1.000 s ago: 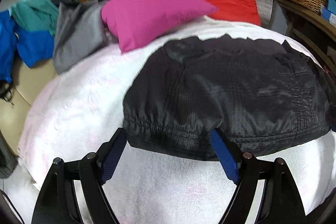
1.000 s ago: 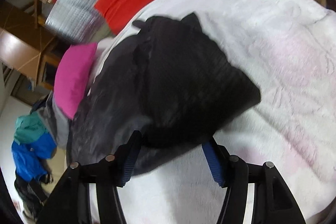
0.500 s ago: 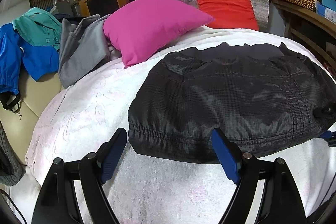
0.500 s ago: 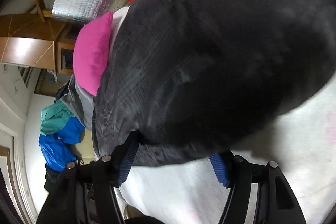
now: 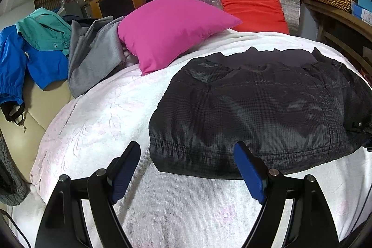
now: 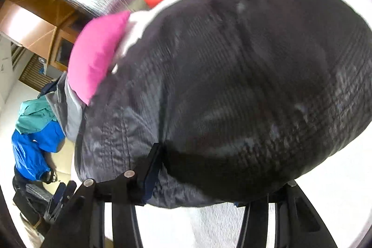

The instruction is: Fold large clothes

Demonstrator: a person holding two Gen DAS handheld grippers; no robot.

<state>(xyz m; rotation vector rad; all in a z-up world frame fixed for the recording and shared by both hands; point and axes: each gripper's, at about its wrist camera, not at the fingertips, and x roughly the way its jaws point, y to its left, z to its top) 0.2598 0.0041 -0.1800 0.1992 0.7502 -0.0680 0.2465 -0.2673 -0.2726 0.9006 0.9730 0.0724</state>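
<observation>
Meanwhile the black jacket [image 5: 267,113] lay spread on the white blanket [image 5: 97,122] just ahead of the left claw [image 5: 187,169], whose jaws gaped wide and empty; the right claw [image 6: 197,176] was closing, jacket hem bunched between its jaws.

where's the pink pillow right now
In the left wrist view the pink pillow lies at the bed's far end, between the grey garment and the red cushion.
</observation>
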